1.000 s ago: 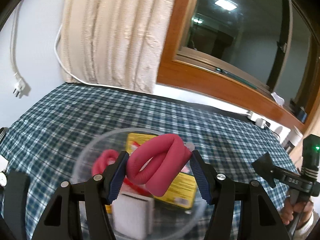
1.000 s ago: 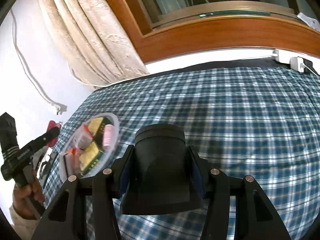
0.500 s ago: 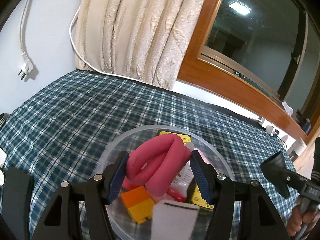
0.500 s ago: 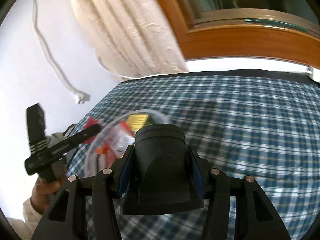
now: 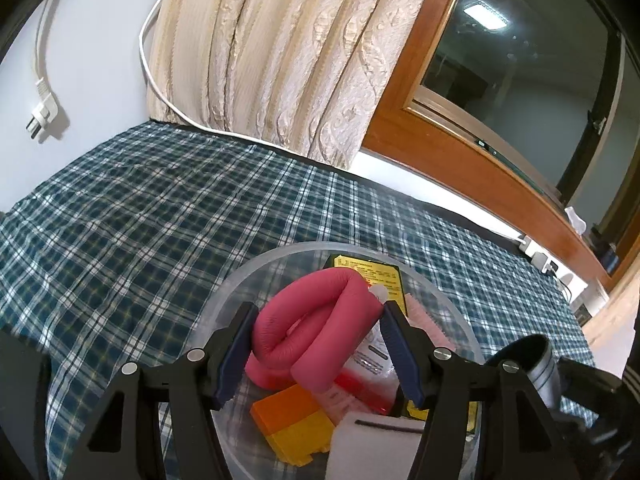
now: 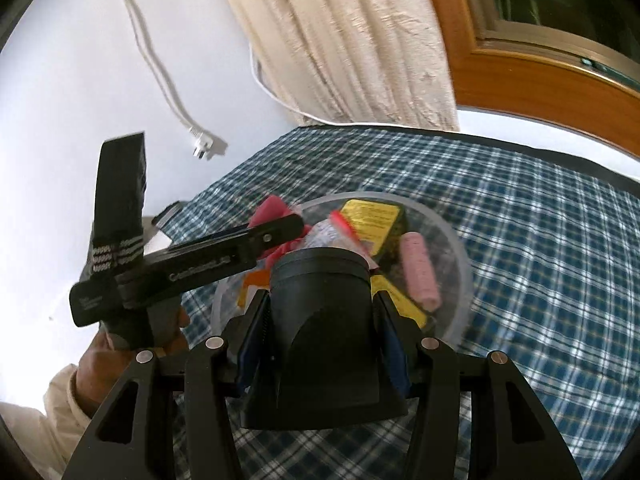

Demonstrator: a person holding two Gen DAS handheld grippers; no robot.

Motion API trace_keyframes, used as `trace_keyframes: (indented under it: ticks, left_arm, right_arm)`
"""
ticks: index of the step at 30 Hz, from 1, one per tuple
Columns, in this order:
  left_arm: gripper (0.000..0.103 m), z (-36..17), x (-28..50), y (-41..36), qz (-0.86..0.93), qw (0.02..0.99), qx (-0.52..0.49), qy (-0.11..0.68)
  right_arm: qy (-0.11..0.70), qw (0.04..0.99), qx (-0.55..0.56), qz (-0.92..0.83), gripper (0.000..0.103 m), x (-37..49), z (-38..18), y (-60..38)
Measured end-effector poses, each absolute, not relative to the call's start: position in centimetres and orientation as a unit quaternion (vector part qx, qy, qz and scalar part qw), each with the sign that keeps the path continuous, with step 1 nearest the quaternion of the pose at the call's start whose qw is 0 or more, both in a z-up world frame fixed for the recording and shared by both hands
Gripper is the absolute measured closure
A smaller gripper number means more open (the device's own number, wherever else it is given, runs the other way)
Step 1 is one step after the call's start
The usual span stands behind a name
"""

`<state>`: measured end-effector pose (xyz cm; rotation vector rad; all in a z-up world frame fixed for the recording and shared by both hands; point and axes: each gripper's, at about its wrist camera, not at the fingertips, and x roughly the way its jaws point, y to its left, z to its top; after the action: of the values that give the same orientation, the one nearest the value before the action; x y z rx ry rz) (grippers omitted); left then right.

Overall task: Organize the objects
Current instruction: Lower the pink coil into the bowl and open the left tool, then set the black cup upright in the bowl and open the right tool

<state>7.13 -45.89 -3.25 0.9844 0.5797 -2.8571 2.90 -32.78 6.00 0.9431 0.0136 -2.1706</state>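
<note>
Now both jaws clamp: pink foam roller (image 5: 316, 328) left, black nozzle (image 6: 324, 320) right.

Right tool (image 6: 322, 344) clamping black nozzle (image 6: 320, 320); clear bowl (image 6: 460, 276) beyond, on plaid cloth (image 6: 540, 260)

Bowl on the cloth-covered table, both grippers held over its near side.

A clear bowl (image 5: 240, 292) is set on the checked tablecloth (image 5: 140, 208), toward its left end as seen from the right wrist, with a curtain (image 5: 280, 52) and a window frame (image 5: 460, 152) behind the table's far edge. In the bowl, a labelled pack (image 6: 372, 216) lies at the far side, a ribbed roller (image 6: 418, 270) to its right, and a two-part block (image 5: 294, 424) at the near side beside what seems to be a card (image 5: 372, 448). A bent foam tube (image 5: 316, 332) is held between the left gripper's (image 5: 316, 354) jaws above the bowl. A nozzle-like part (image 6: 320, 332) is clamped in the right gripper (image 6: 320, 344) at the bowl's near rim. A plug (image 5: 40, 108) hangs against the wall at left.
</note>
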Motion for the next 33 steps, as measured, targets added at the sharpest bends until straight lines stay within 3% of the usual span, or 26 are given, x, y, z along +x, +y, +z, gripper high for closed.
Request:
trace_keyframes:
  ticks: [2,5,17,22,23,27,33]
  left_arm:
    - [0.034,-3.6,7.0,-46.2,-0.926,0.033,0.322,0.195]
    - [0.017,-3.9,7.0,-46.5,-0.924,0.033,0.322,0.205]
    - [0.017,-3.5,7.5,-47.0,-0.927,0.046,0.308,0.209]
    - [0.002,-3.1,8.1,-47.0,-0.932,0.043,0.291,0.213]
    - [0.001,-2.9,8.2,-47.0,-0.933,0.045,0.287,0.211]
    - [0.001,-2.6,8.4,-46.9,-0.939,0.068,0.277,0.192]
    - [0.001,-2.5,8.8,-46.4,-0.944,0.105,0.27,0.156]
  right_arm:
    - [0.014,0.378,0.37,-0.849,0.05,2.9,5.7,-33.4]
    - [0.024,0.378,0.373,-0.847,0.05,2.8,5.3,-34.2]
    - [0.049,0.375,0.362,-0.852,0.05,2.8,4.1,-35.5]
    - [0.044,0.376,0.36,-0.853,0.048,2.7,4.0,-35.5]
    - [0.046,0.375,0.358,-0.854,0.047,2.8,4.1,-35.5]
    - [0.038,0.373,0.356,-0.856,0.027,3.2,4.3,-35.1]
    - [0.021,0.368,0.353,-0.86,0.023,3.7,4.5,-33.8]
